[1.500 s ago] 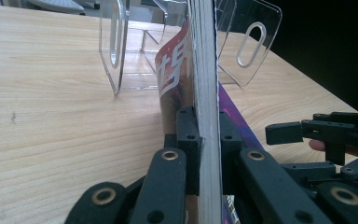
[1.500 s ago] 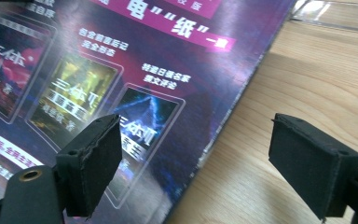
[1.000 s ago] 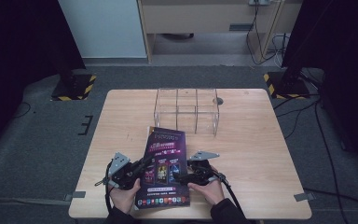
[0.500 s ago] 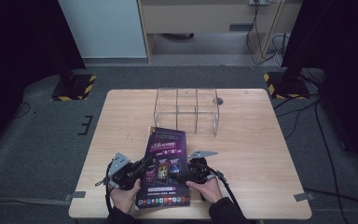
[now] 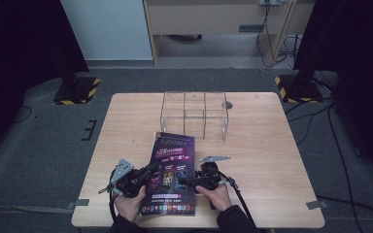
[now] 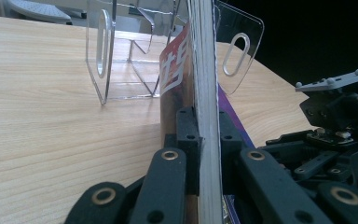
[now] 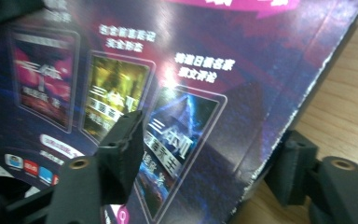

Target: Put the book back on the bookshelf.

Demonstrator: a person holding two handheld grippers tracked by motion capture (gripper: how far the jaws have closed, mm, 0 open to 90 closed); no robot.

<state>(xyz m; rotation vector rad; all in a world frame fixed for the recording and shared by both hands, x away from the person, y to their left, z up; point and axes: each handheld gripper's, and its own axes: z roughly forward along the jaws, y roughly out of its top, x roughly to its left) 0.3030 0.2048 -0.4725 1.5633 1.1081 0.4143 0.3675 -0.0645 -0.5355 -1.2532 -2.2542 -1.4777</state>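
A book with a dark purple cover [image 5: 172, 170] lies near the table's front edge, between both hands. My left gripper [image 5: 151, 170] is at its left edge. In the left gripper view that gripper [image 6: 208, 140] is shut on the book, whose pale page edge [image 6: 207, 93] runs up between the jaws. My right gripper [image 5: 187, 180] reaches in over the book's right side. In the right gripper view it [image 7: 212, 149] stands open: one jaw is over the cover [image 7: 191, 70], the other is beyond the book's edge above the wood. The right gripper [image 6: 335, 112] also appears across the book.
A clear acrylic rack [image 5: 194, 114] with several compartments stands at the table's back middle, just beyond the book; its side wall [image 6: 103, 51] has a slot. The wooden table [image 5: 272, 145] sits on grey carpet with cables and stand feet around it.
My right gripper has edged slightly left, farther over the book's cover. The left gripper and the book have hardly moved.
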